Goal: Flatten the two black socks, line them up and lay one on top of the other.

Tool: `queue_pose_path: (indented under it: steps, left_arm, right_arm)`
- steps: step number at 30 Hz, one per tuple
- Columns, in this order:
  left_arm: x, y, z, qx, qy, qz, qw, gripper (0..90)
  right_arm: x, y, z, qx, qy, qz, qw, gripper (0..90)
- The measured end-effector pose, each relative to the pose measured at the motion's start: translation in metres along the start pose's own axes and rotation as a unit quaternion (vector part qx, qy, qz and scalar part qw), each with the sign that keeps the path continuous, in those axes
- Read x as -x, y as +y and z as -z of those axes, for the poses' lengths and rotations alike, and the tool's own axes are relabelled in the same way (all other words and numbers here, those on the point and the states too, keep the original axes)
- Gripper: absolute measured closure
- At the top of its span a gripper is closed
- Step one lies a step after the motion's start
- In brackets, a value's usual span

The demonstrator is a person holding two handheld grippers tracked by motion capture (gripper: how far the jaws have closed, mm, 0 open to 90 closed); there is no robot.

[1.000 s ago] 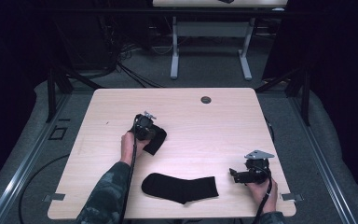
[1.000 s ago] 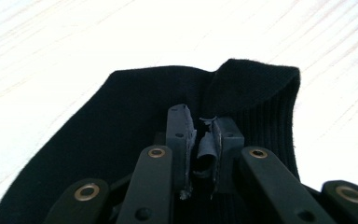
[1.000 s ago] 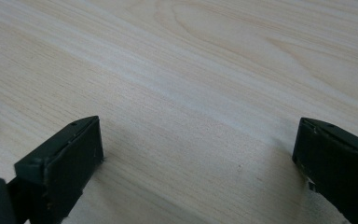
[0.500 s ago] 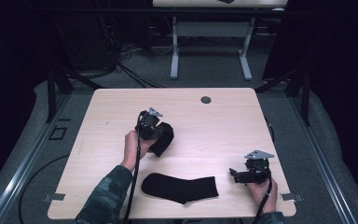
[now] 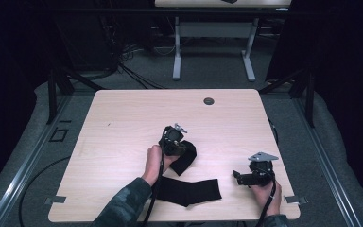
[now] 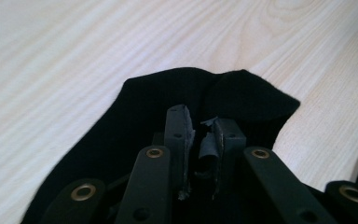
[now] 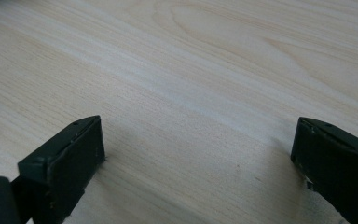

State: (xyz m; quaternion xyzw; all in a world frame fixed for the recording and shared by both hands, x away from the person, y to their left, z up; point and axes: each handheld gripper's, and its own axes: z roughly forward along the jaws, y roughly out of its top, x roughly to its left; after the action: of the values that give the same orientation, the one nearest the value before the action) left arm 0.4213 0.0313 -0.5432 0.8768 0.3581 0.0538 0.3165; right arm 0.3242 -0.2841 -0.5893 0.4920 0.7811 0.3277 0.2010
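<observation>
Two black socks are on the light wooden table (image 5: 123, 118). One sock (image 5: 191, 190) lies flat near the front edge. My left gripper (image 5: 183, 147) is shut on the second sock (image 5: 185, 158), which hangs from it and droops toward the flat one. In the left gripper view the jaws pinch the black fabric (image 6: 233, 98) close above the wood. My right gripper (image 5: 238, 177) rests at the front right, open, with bare wood (image 7: 191, 140) between its jaws.
A round dark grommet (image 5: 209, 101) sits near the table's far edge. Behind the table stand the legs of another desk (image 5: 177, 52) and cables on the floor. The table's left and far parts are bare wood.
My left gripper has carried the second sock to the right and toward the front, closer to the flat sock. The right gripper has stayed put.
</observation>
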Motion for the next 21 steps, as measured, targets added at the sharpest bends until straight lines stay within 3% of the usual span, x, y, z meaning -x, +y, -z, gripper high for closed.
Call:
queue_pose_path:
  steps: [3,4,5,8,12,13,15,17,21]
  left_arm:
    - [-0.001,0.000,-0.003,-0.003,-0.011,0.003,0.9999,60.8]
    - [-0.002,0.000,-0.002,-0.002,-0.018,0.001,0.9998,60.8]
    - [-0.004,-0.001,0.003,0.008,-0.020,0.001,0.9998,44.9]
    - [-0.010,-0.004,0.021,0.022,-0.010,-0.004,0.9997,35.1]
    - [-0.025,-0.013,0.043,0.025,0.007,-0.009,0.9996,29.9]
    - [-0.030,-0.016,0.047,0.022,0.015,-0.007,0.9996,29.3]
    - [-0.037,-0.022,0.052,0.019,0.011,-0.006,0.9997,29.2]
    - [-0.043,-0.029,0.055,0.013,0.015,-0.002,0.9998,29.3]
    - [-0.055,-0.039,0.054,-0.004,0.026,0.019,0.9995,30.8]
  right_arm:
    - [0.000,0.000,0.000,0.000,0.000,0.000,1.0000,2.4]
    - [0.000,0.000,0.000,0.000,0.000,0.000,1.0000,2.4]
    - [0.000,0.000,0.000,0.000,0.000,0.000,1.0000,2.5]
    - [0.000,0.000,0.000,0.001,-0.001,0.000,1.0000,2.8]
    - [0.000,0.000,0.001,0.001,0.002,0.002,1.0000,4.0]
    - [0.001,0.001,0.001,0.000,0.008,0.003,1.0000,4.8]
    - [0.002,0.001,0.002,0.004,0.019,-0.007,0.9998,7.3]
    - [0.004,0.003,0.004,0.008,0.047,-0.028,0.9985,12.8]
    - [-0.013,0.019,0.012,0.011,0.072,-0.017,0.9972,14.6]
